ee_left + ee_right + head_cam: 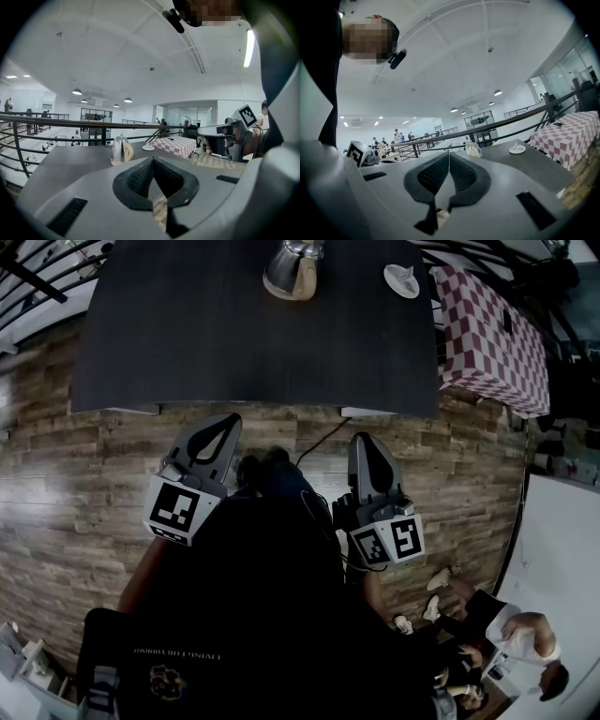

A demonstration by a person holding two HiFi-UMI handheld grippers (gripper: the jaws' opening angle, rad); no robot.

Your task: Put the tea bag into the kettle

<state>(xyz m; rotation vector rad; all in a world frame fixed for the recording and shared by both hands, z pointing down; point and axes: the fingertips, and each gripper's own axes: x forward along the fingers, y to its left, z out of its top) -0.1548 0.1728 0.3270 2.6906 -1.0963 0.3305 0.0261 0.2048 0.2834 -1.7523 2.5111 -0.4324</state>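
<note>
Dark grey matte tabletop (pixel 234 343) fills the upper half of the head view. The steel kettle (pixel 292 268) is cut by the top edge at centre, and a white saucer (pixel 413 289) lies to its right, apart from it, carrying a pale item taken to be the tea bag (pixel 401 277). The left gripper (pixel 230 420) and right gripper (pixel 361 439) are held over the wooden floor (pixel 75 456), below the table's near edge and well apart from both objects. In the left gripper view the jaws are closed pad to pad with nothing between them. A lid (pixel 121 137) appears seated on the kettle, a detail cropped out of the head view, and the right gripper's marker cube (pixel 247 116) shows at the right. In the right gripper view the jaws are likewise closed and empty. The tea bag is seen right of centre as a small peak above the saucer, a profile not given from above. The reach is judged barely begun. The right jaws should be opened before the saucer is reached, and only the raised part of the bag pinched. The lid is probably best lifted by the left gripper.
</note>
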